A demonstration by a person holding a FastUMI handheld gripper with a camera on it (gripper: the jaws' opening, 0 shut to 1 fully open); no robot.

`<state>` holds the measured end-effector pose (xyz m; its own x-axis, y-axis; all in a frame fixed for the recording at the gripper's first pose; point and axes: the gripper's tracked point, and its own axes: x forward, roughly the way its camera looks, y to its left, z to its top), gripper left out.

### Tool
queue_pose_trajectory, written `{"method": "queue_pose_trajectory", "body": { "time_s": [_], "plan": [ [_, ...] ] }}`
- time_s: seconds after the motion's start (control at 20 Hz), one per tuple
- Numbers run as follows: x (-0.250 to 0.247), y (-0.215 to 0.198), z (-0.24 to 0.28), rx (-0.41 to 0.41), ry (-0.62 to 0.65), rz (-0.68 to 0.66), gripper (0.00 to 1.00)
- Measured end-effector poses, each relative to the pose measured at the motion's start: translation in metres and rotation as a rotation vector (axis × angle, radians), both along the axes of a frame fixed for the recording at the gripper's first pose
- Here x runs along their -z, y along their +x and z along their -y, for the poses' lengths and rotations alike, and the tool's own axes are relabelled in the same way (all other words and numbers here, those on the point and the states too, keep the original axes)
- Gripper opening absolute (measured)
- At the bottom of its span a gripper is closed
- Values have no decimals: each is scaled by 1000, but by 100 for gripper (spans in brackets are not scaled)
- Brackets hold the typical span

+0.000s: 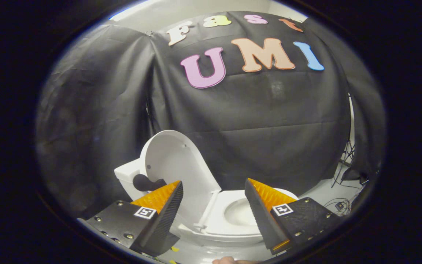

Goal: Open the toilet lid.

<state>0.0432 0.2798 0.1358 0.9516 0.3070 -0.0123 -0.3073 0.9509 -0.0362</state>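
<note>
The gripper (214,194) hangs with its fingers spread wide, holding nothing. Just beyond them stands the white toilet (233,223), its toilet lid (176,161) raised and leaning back against the tank (128,178), and the seat and bowl show in the gap between the fingers. Cables (337,205) trail on the floor beyond the right finger.

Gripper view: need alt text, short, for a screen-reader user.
A white toilet stands with its lid raised upright against the tank, seat down and bowl exposed. The open gripper holds nothing, its fingers apart just ahead of the toilet.
</note>
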Motion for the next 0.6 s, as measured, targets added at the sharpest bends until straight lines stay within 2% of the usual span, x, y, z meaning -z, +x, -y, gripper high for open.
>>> {"method": "queue_pose_trajectory", "body": {
  "time_s": [0.6],
  "plan": [
    [-4, 6, 74, 121, -52, 25, 99]
  ]
}}
